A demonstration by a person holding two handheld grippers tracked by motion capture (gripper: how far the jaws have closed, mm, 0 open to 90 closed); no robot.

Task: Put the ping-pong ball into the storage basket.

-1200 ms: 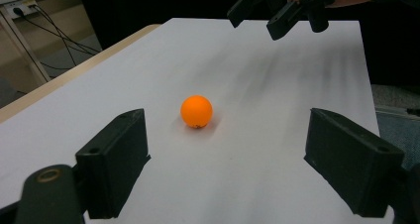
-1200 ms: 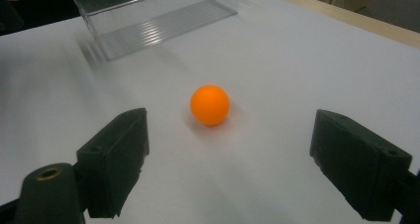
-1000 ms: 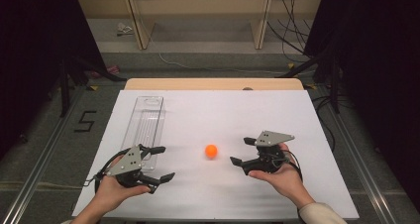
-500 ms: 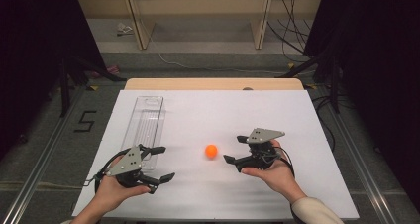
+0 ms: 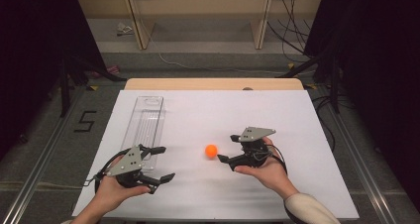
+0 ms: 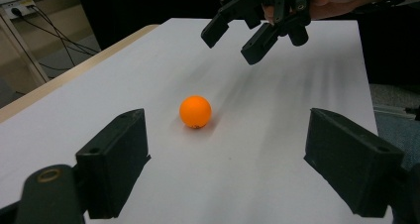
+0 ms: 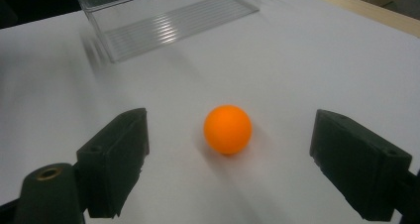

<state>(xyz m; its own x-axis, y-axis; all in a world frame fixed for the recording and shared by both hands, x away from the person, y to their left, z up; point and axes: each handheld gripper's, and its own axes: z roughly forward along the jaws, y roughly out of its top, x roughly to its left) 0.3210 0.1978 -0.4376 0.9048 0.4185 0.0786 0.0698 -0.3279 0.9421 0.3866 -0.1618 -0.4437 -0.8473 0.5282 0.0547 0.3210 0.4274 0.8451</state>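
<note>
Orange ball [image 7: 228,129] ahead, between spread jaws

Bare white table surface [image 5: 208,115] is seen around the small orange ball [image 5: 211,150]. Passage along the left side is blocked by a long clear plastic tray [image 5: 144,125]; the ball is closely flanked by the wide-spread right gripper [image 5: 229,149].

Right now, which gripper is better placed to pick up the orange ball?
The right gripper: it sits open right beside the orange ball, which lies ahead between its jaws. The left gripper, also open, is farther away.
</note>
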